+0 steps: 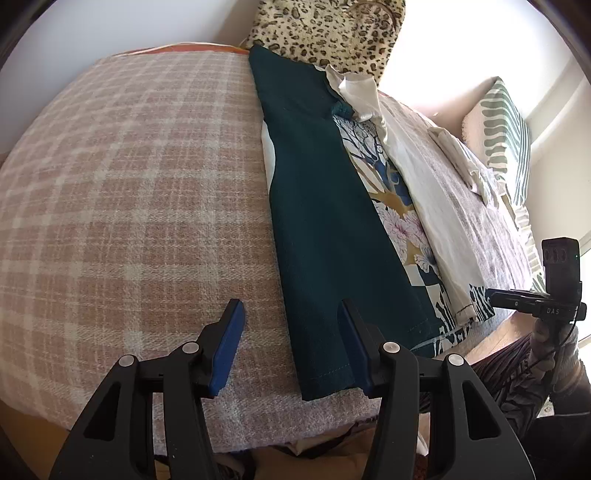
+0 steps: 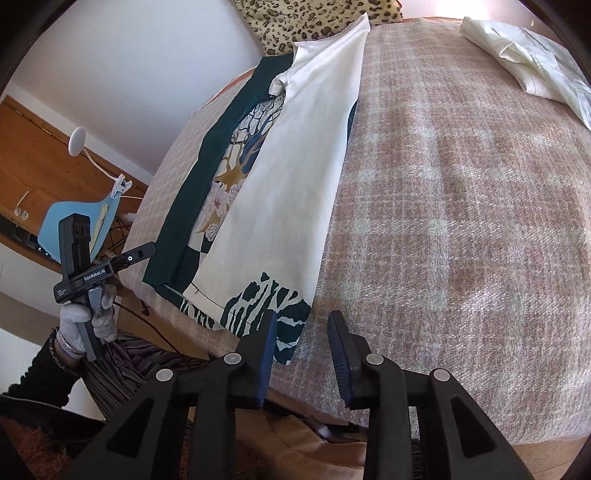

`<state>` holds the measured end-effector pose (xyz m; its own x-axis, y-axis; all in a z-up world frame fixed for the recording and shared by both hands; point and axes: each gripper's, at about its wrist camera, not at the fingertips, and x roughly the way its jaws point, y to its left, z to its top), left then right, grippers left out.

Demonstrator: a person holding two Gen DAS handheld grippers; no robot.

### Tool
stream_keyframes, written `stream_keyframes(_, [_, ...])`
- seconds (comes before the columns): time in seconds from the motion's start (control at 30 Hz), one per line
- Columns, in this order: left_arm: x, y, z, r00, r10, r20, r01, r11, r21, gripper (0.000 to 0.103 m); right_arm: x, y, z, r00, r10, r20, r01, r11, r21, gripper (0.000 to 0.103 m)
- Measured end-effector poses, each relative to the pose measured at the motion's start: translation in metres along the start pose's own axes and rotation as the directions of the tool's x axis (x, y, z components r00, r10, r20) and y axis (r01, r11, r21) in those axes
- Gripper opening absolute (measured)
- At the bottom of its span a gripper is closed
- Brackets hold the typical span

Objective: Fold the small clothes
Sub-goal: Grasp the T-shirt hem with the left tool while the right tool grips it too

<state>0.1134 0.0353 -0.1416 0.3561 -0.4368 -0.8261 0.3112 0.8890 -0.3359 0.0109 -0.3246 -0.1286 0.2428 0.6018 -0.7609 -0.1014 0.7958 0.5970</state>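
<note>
A garment lies lengthwise on the plaid bed cover [image 1: 129, 184], both long sides folded inward: a dark green panel [image 1: 317, 206] on the left, a white panel [image 2: 288, 177] on the right, a floral print strip [image 1: 388, 192] between them. My left gripper [image 1: 291, 314] is open and empty, just above the cover at the garment's near left hem; its right finger [image 1: 351, 328] is over the green panel. My right gripper [image 2: 303, 332] is open and empty at the garment's near right corner [image 2: 266, 302]. Each gripper shows in the other's view, the right [image 1: 532, 299] and the left [image 2: 110, 262].
A folded white cloth [image 2: 535, 66] lies far right on the bed. A leopard-print pillow [image 1: 325, 29] is at the head, a green striped cushion [image 1: 502, 129] beside it. The bed's near edge [image 1: 295, 424] runs under the grippers. A wooden desk with a blue chair [image 2: 74, 221] stands left.
</note>
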Motion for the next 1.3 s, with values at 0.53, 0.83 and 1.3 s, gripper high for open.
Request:
stream_keyframes(0.53, [-0.007,-0.011,-0.014,1.0,-0.001,0.01,0.0,0.997,0.075,0.002,0.01,0.001,-0.001,0.999,0.043,-0.023,-0.042,0.999,0.015,0.016])
stream_keyframes(0.83, [-0.012,-0.011,-0.005,0.997,-0.059,0.043,0.058,0.998,0.031,0.001,0.012,-0.004,0.002,0.991,0.129,-0.019,-0.127,0.989,0.077,0.0])
stream_keyframes(1.3, [-0.022,-0.006,0.039,0.984,-0.097,0.148,0.101,0.995,-0.022,0.001,-0.021,-0.003,0.041,0.969,0.226,0.105,-0.237,0.966,0.108,0.0])
